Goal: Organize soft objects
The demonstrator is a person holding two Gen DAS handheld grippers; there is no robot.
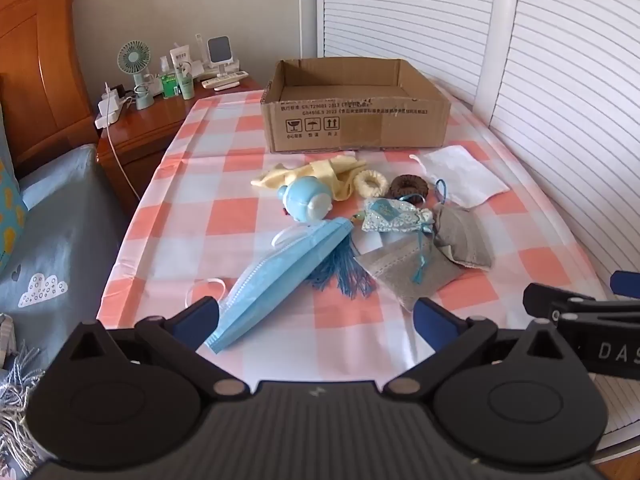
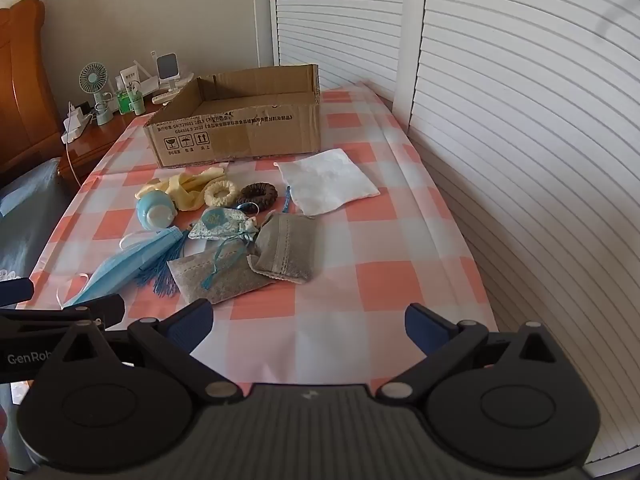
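An open, empty cardboard box [image 1: 356, 128] [image 2: 240, 136] stands at the far end of a pink-checked table. In front of it lie soft things: a blue face mask [image 1: 276, 276] [image 2: 124, 260], a yellow cloth [image 1: 320, 172] [image 2: 188, 186], a blue round toy [image 1: 306, 202] [image 2: 154, 208], a cream scrunchie [image 1: 371, 183] [image 2: 220, 193], a brown scrunchie [image 1: 409, 187] [image 2: 257, 194], a white pouch [image 1: 460, 178] [image 2: 328, 186], a patterned blue sachet [image 1: 394, 216] [image 2: 222, 222] and two grey sachets [image 1: 416, 272] [image 2: 286, 252]. My left gripper [image 1: 316, 318] is open and empty above the mask's near end. My right gripper [image 2: 310, 326] is open and empty over bare cloth.
A wooden nightstand [image 1: 160, 120] with a small fan [image 1: 134, 64], bottles and chargers stands left of the table, by a bed with a blue cover [image 1: 52, 248]. White louvred doors [image 2: 520, 120] run along the right side and behind the box.
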